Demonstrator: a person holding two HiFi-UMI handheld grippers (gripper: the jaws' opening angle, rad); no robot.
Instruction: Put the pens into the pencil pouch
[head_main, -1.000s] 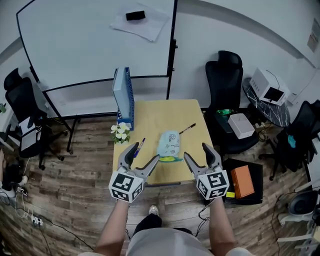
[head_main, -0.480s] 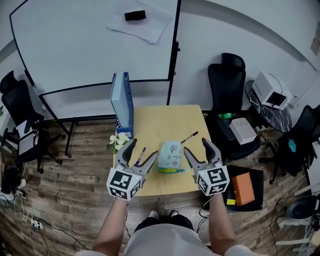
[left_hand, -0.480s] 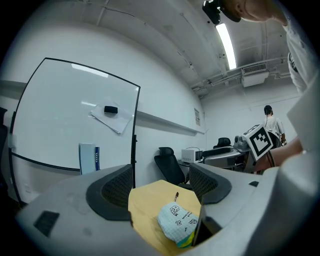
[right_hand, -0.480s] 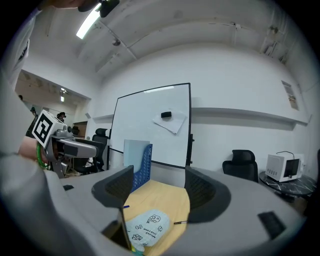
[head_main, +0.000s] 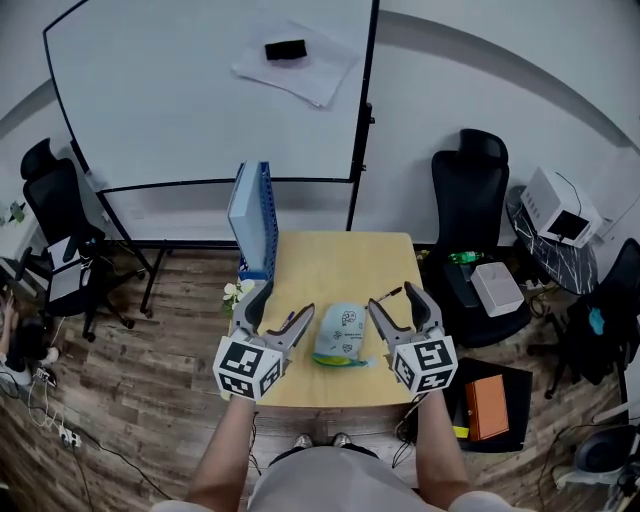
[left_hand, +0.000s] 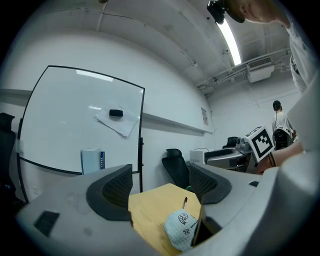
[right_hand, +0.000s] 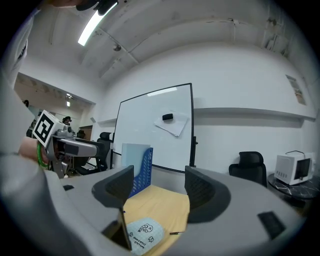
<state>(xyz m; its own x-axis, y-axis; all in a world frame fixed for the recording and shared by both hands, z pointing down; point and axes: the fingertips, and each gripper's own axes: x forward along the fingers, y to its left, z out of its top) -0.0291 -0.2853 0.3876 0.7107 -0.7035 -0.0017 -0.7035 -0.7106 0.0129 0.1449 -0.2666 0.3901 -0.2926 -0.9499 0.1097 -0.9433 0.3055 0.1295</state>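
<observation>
The pencil pouch (head_main: 338, 332), pale mint check with cartoon prints and a yellow-green near edge, lies on the worktop (head_main: 340, 260); a black pen (left_hand: 185, 202) lies just beyond it. Since a second ago both tongs have come farther in over the worktop. Left tongs (head_main: 287, 300) and right tongs (head_main: 391, 297) flank the pouch, both wide and empty.
</observation>
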